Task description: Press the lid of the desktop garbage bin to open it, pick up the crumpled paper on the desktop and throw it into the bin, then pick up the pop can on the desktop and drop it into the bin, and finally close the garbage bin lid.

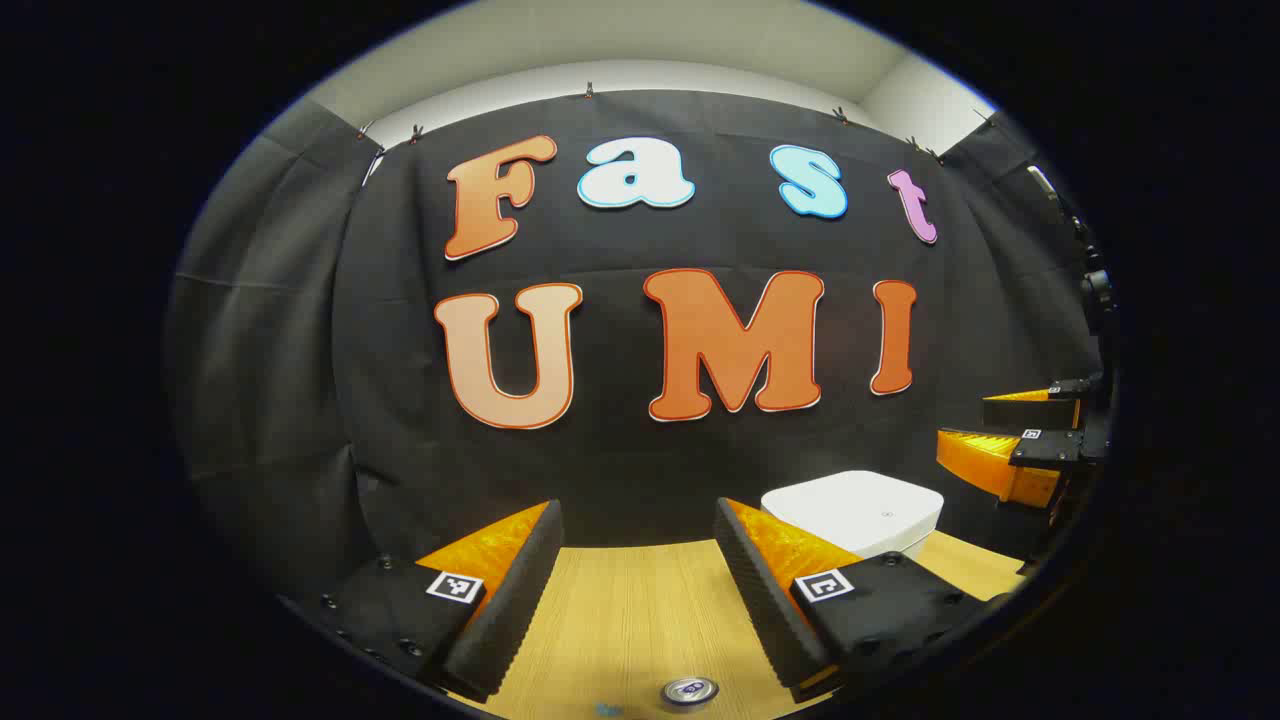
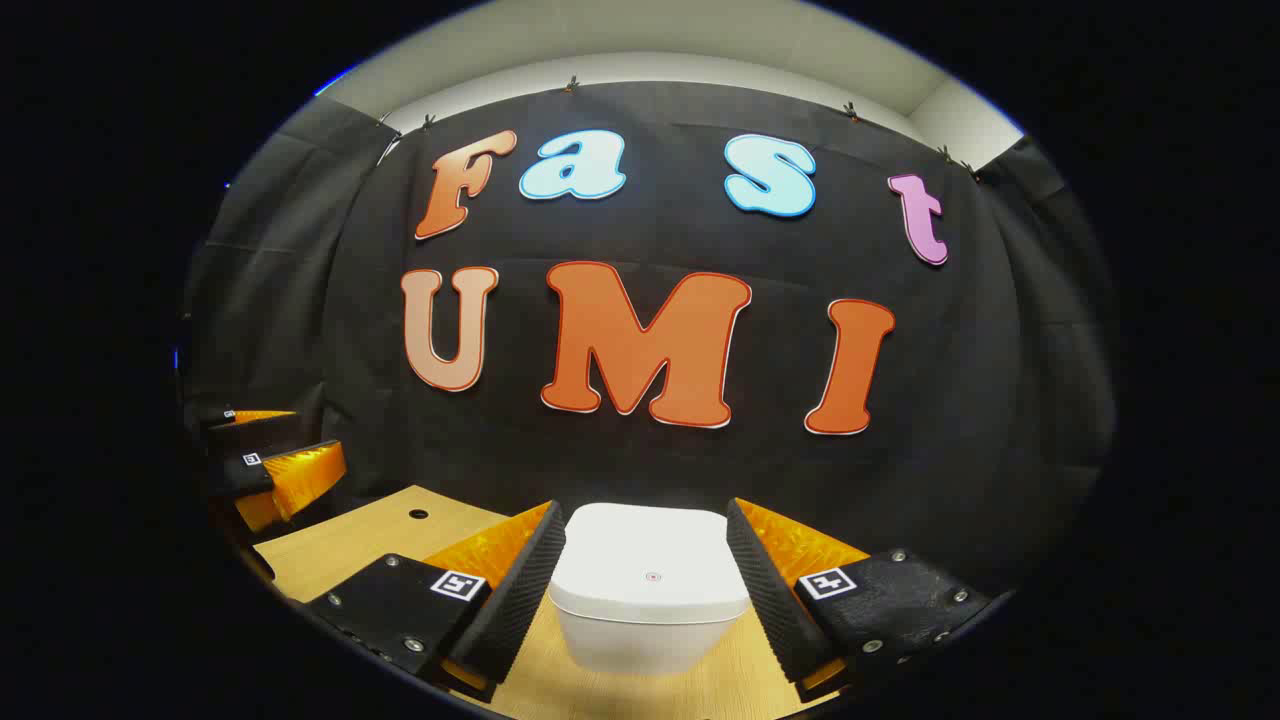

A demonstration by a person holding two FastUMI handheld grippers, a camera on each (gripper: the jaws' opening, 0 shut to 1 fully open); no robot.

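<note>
From my left gripper view, the left gripper (image 1: 638, 545) hangs over the wooden surface (image 1: 620, 620) with its fingers spread wide and nothing between them. The pop can (image 1: 689, 690) stands upright on the surface at the near edge of that view, roughly between the two fingers, and I can see its top only. Just left of it a small blue speck lies on the wood; I cannot tell what it is. The garbage bin (image 1: 855, 510) sits farther off to the right, near the black cloth wall, its white lid (image 1: 850, 500) closed flat. Beyond it, at the far right, I see the right gripper (image 1: 1010, 440) held above the surface. In my right gripper view, the right gripper (image 2: 646, 555) is also spread, its fingers open to either side of the garbage bin (image 2: 648, 620) without touching it; the lid (image 2: 650, 565) is down, with a small round mark in its middle. At the far left there, the left gripper (image 2: 265, 450) hovers over the surface (image 2: 360, 540), which has a small dark hole in it.
</note>
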